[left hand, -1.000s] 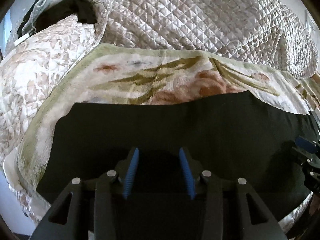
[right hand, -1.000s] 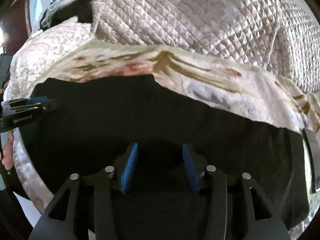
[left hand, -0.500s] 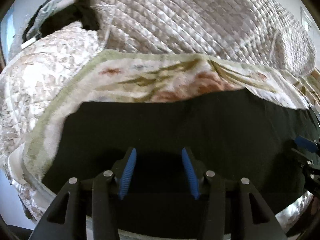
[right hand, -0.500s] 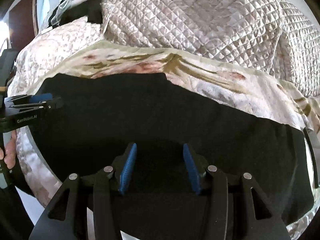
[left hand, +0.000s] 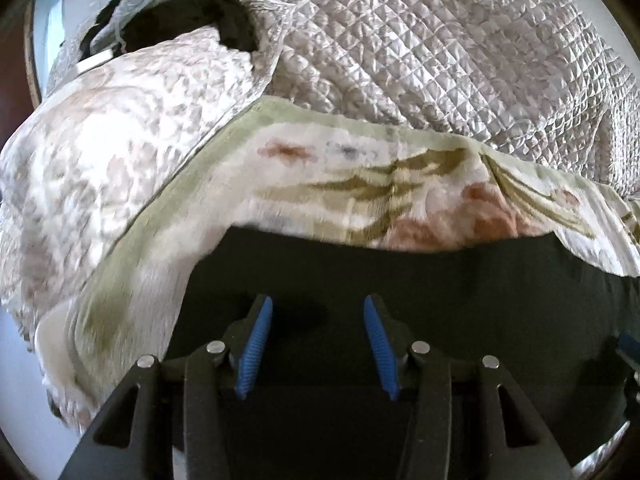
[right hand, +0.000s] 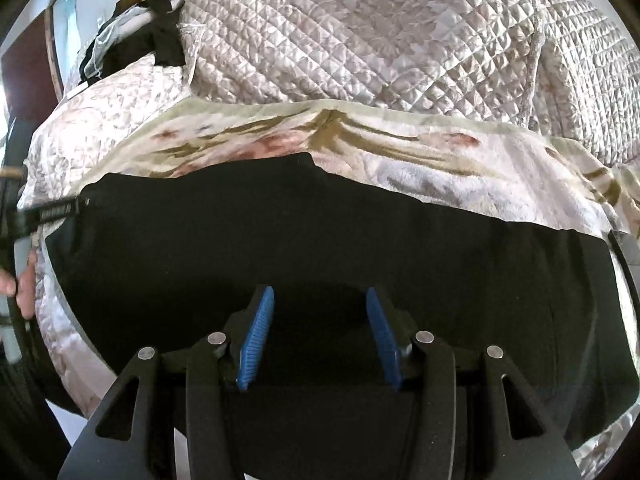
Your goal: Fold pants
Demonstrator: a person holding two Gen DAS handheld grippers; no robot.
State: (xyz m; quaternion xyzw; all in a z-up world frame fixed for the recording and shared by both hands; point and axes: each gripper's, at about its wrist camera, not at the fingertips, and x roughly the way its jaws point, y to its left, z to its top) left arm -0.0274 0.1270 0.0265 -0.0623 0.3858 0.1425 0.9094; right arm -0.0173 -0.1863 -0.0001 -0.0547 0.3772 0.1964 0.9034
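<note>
My left gripper (left hand: 318,344) has its blue ribbed fingers (left hand: 254,350) wide apart with nothing between them, and my right gripper (right hand: 320,336) is the same, fingers (right hand: 256,338) spread and empty. Under both lie the black cloth pants (right hand: 320,240), flat and wide on a fuzzy cream blanket with pink flowers and green leaves (left hand: 360,184) on the bed. Behind that sits a shiny quilted pink-grey bedspread (left hand: 440,60), piled up high. From the right side I can see my left gripper out by the far left end of the pants, near the edge. I think the pants are already folded once along their length, but they are so dark that I cannot see the layers well. What could go wrong is this: the cloth is soft and thin, so if I pinch only the top layer, the bottom one stays behind and the fold comes out crooked. The fuzzy blanket might get pinched too and lift along. If one side moves faster than the other, the pants could twist or bunch up.
</note>
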